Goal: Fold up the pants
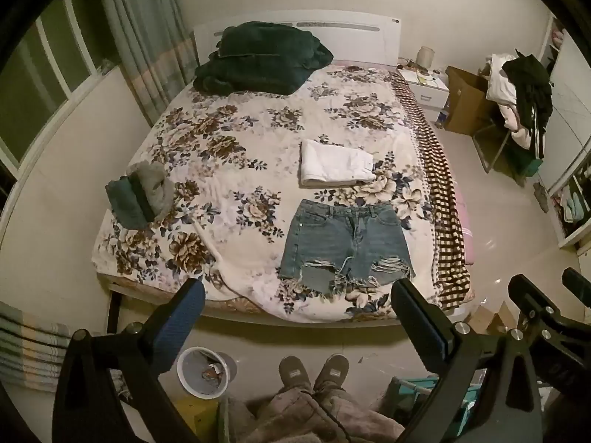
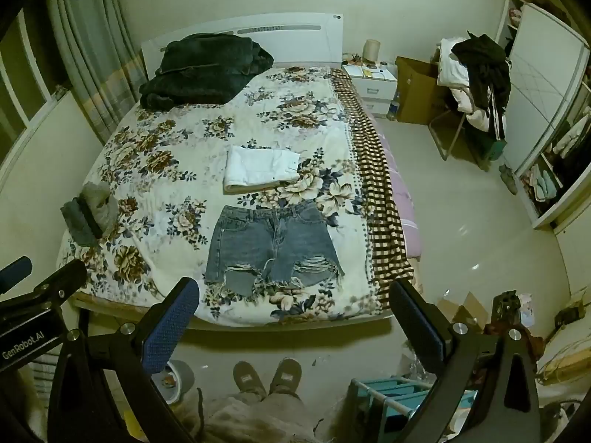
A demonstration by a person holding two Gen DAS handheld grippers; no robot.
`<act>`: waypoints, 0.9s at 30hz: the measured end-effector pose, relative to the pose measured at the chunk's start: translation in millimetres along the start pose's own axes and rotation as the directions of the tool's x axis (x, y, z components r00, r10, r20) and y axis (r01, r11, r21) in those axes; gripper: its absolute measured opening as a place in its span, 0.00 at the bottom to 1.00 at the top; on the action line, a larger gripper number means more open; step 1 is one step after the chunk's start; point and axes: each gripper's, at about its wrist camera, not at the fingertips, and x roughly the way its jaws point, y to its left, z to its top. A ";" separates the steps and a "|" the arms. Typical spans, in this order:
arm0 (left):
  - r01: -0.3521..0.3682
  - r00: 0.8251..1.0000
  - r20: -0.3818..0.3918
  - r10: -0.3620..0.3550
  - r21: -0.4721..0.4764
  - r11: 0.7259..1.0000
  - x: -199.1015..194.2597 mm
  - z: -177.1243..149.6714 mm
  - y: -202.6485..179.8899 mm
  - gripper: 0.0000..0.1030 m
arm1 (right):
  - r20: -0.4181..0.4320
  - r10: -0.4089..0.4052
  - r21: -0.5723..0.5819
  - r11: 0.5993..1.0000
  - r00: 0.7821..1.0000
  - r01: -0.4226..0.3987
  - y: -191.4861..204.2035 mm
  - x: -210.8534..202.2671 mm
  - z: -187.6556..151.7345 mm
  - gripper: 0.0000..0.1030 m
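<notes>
A pair of ripped blue denim shorts lies flat near the foot of the floral bed, waistband toward the headboard; it also shows in the right wrist view. My left gripper is open and empty, held high above the foot of the bed, well short of the shorts. My right gripper is open and empty at the same height. A folded white garment lies just beyond the shorts, also in the right wrist view.
A dark green blanket is heaped at the headboard. A grey and green bundle sits at the bed's left edge. A checked blanket hangs off the right side. A bin and my slippers are on the floor.
</notes>
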 end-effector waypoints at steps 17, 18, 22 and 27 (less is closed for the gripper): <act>0.015 1.000 -0.016 -0.015 -0.004 1.000 -1.4 -1.6 -1.9 1.00 | -0.001 -0.004 -0.006 1.000 1.000 0.004 0.0 2.0 0.0 1.00; 0.014 1.000 -0.013 -0.014 -0.004 1.000 -1.2 -1.6 -1.7 1.00 | -0.001 -0.006 -0.006 1.000 1.000 0.006 -0.5 2.4 0.0 1.00; 0.018 1.000 -0.012 -0.018 -0.005 1.000 -0.7 -2.3 -1.2 1.00 | 0.001 -0.010 -0.006 1.000 1.000 0.010 0.6 2.1 -0.4 1.00; 0.020 1.000 -0.012 -0.021 -0.007 1.000 0.4 -2.2 -1.9 1.00 | 0.001 -0.009 -0.008 1.000 1.000 0.009 0.7 2.2 -0.2 1.00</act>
